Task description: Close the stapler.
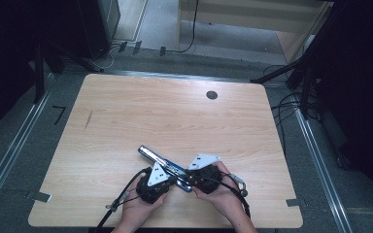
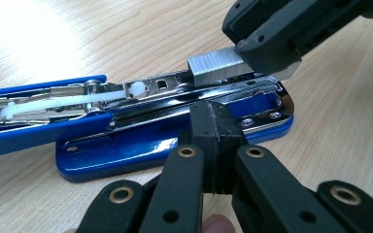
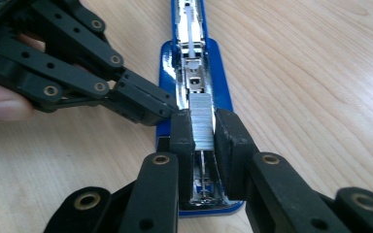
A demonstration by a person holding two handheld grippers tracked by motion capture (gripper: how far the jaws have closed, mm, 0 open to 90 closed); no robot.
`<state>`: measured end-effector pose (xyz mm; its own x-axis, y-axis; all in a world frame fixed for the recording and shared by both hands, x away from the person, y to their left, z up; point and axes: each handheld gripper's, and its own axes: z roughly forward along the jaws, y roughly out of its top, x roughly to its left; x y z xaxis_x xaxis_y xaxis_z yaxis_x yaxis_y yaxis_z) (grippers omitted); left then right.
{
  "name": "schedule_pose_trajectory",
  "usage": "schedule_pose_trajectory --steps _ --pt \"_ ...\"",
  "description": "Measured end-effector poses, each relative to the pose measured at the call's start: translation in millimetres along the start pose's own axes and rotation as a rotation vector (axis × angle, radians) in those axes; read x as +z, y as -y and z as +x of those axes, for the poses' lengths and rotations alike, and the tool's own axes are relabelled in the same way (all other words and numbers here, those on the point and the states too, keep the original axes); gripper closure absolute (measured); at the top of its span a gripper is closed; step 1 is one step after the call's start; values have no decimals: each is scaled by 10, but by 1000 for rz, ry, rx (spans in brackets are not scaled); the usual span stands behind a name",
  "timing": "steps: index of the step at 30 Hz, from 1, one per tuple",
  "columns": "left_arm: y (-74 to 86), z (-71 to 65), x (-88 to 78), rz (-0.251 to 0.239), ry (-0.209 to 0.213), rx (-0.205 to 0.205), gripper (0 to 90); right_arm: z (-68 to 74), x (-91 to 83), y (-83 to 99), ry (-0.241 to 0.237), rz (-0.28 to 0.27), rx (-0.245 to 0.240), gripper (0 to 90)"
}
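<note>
- Nearest the person, two hands come in over the table's (image 1: 126,102) near edge, each carrying one gripper; the left gripper (image 2: 212,127) has its jaws pressed together with nothing between them, and its closed tip rests against the side of the stapler's (image 2: 141,145) blue base, most likely to pin it so it cannot slide while it is loaded.
- Just beyond, the right gripper (image 3: 203,127) is clamped on one strip of staples (image 3: 202,121); it holds the strip by its two long sides, in line with the open channel, so the strip can drop straight into the magazine; the strip sits over the front end of the channel, and I cannot tell whether it is already seated.
- One stapler lies near the table's front edge, between the two grippers, opened flat; its blue lid (image 2: 39,87) is swung back to expose the chrome magazine (image 3: 194,63) and the white pusher (image 2: 137,89), which leaves room for the staples.
- Farther off, the table shows one dark round cable hole (image 1: 211,95); beyond that, cables (image 1: 291,104) trail over the floor.
</note>
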<state>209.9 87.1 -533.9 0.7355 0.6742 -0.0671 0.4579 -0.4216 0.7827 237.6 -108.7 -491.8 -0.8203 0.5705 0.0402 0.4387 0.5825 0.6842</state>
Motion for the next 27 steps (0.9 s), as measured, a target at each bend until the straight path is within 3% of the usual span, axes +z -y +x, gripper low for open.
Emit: schedule_pose_trajectory --steps 27 --pt "0 -1 -1 1 -1 2 900 -9 -10 10 -6 3 1 795"
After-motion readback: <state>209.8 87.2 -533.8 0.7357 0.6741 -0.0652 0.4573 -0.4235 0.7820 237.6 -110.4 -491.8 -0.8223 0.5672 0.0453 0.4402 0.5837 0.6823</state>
